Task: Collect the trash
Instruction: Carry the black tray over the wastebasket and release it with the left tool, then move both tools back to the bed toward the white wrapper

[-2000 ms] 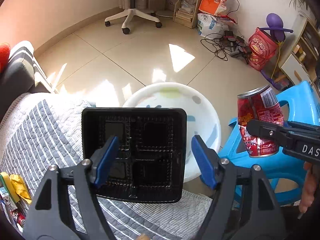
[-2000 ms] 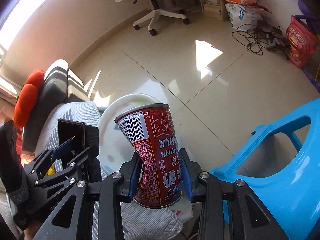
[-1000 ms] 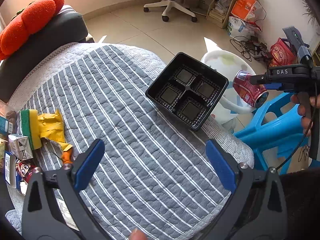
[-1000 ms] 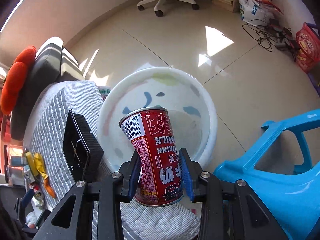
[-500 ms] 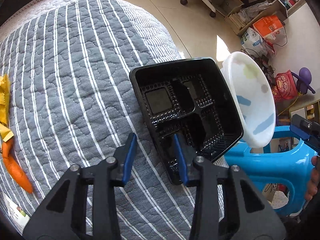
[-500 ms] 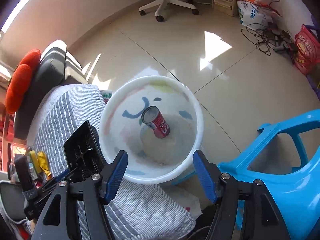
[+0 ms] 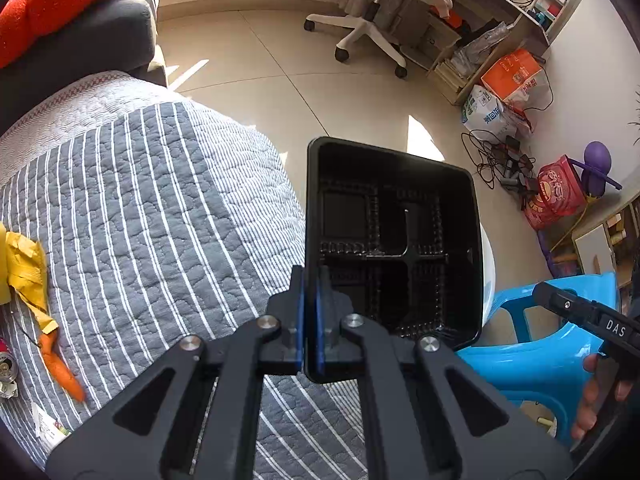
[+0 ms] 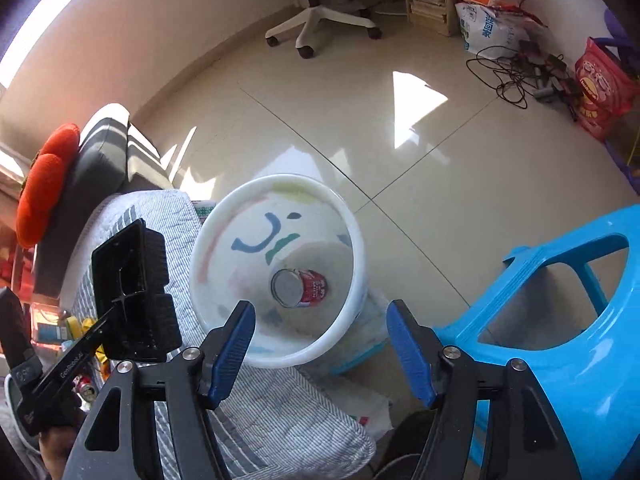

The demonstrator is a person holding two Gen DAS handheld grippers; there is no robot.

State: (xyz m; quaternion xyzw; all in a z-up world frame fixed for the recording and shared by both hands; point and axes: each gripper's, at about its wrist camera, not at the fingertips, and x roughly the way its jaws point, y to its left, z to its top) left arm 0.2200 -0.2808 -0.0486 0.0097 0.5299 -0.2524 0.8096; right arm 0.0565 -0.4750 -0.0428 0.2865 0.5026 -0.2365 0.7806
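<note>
My left gripper [image 7: 311, 312] is shut on the near wall of a black four-compartment plastic tray [image 7: 394, 236] and holds it lifted off the striped quilt [image 7: 152, 208], tilted toward the white bin. In the right wrist view the tray [image 8: 132, 280] hangs just left of the white bin [image 8: 224, 216]. A red drink can [image 8: 300, 287] lies on its side at the bin's bottom. My right gripper [image 8: 320, 344] is open and empty above the bin's near rim. The right gripper body shows in the left wrist view [image 7: 584, 316].
A yellow wrapper [image 7: 26, 268], an orange scrap [image 7: 60, 368] and other litter lie at the quilt's left edge. A blue plastic stool [image 8: 560, 300] stands right of the bin. An office chair [image 8: 320, 12], cables [image 8: 516, 72] and bags sit far across the tiled floor.
The right gripper opened and the red can fell into the bin. The left gripper opened, closed in and shut on the tray's wall, then lifted it toward the bin.
</note>
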